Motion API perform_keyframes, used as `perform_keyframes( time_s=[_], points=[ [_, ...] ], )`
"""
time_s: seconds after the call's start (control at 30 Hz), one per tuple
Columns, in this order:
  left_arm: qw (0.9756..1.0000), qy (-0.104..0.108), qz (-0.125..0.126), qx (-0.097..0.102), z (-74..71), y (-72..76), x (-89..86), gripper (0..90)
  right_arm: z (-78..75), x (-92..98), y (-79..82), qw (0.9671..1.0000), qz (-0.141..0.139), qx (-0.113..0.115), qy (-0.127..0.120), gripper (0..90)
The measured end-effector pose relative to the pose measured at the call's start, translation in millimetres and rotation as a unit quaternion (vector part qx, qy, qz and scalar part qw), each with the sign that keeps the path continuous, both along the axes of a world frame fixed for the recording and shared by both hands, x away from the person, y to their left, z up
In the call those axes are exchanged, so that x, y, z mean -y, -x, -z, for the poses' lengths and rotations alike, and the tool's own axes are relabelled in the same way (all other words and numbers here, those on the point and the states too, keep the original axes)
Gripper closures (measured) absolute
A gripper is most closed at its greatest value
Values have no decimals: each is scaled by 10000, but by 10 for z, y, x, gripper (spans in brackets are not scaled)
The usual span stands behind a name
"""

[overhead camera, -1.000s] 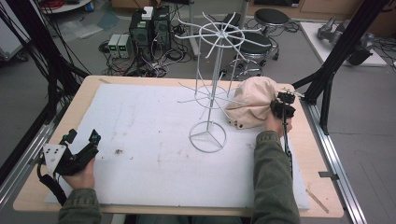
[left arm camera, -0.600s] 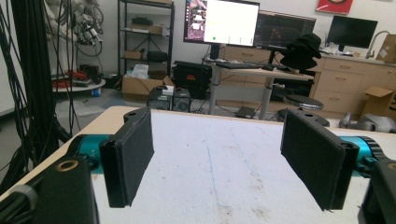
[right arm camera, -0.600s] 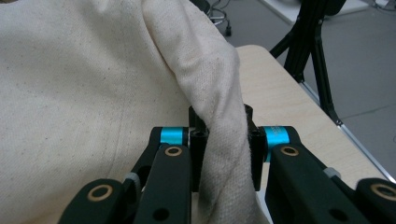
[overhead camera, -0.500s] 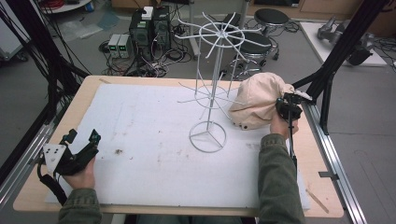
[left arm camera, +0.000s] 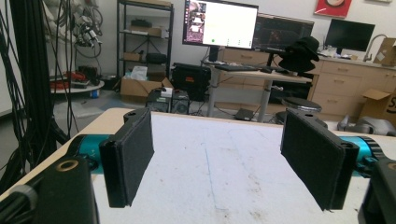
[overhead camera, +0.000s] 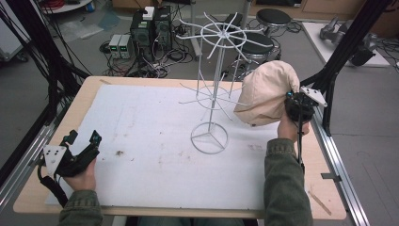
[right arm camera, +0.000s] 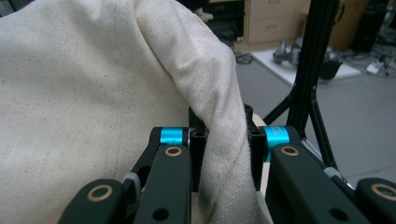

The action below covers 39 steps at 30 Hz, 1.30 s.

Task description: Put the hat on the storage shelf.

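Observation:
A cream cloth cap [overhead camera: 266, 93] hangs in the air at the right of the table, beside the white wire rack [overhead camera: 212, 89]. My right gripper [overhead camera: 291, 104] is shut on the cap's edge; in the right gripper view a fold of the cap [right arm camera: 219, 140] is pinched between the two black jaws, and the fabric covers the left of that view. My left gripper [overhead camera: 83, 139] rests at the table's near left corner, open, with bare white table between its pads [left arm camera: 128, 154].
The white wire rack has a ring base [overhead camera: 209, 137] on the white mat [overhead camera: 141, 136] and thin arms spreading at two heights. A black frame post [overhead camera: 339, 56] stands just right of the cap. Computers and stools sit on the floor beyond the table.
My right gripper has lifted the cap off the table, up and away from me beside the rack's arms. The left gripper has stayed where it was.

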State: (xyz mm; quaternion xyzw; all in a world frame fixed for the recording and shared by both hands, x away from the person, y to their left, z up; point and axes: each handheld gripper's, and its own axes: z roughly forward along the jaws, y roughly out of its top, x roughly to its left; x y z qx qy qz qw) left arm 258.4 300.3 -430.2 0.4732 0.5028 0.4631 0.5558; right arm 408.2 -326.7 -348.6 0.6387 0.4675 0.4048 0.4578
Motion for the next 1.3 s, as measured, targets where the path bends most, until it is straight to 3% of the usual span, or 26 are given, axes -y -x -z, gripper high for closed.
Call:
perform_keyframes(
  time_s=[0.3, 0.4, 0.67, 0.73, 1.13, 1.3],
  points=[
    [10000, 9, 2, 7, -1, 0, 0, 257, -191, -128, 233, 9984, -156, 490, 245, 780],
    [10000, 7, 2, 3, 0, -1, -1, 257, -263, -136, 318, 9963, -60, 688, 518, 780],
    [10000, 10, 10, -6, 3, -8, 7, 257, -340, -40, 428, 9947, 102, 863, 544, 779],
    [10000, -3, 5, -26, 4, -8, 8, 257, -387, -52, 499, 9927, 119, 998, 660, 778],
    [10000, -2, 17, -23, 3, -7, 10, 257, -601, -162, 815, 9850, -70, 1543, 767, 776],
    [10000, 3, 15, -20, 4, -7, 10, 257, -691, -208, 921, 9810, -87, 1638, 1036, 775]
  ],
)
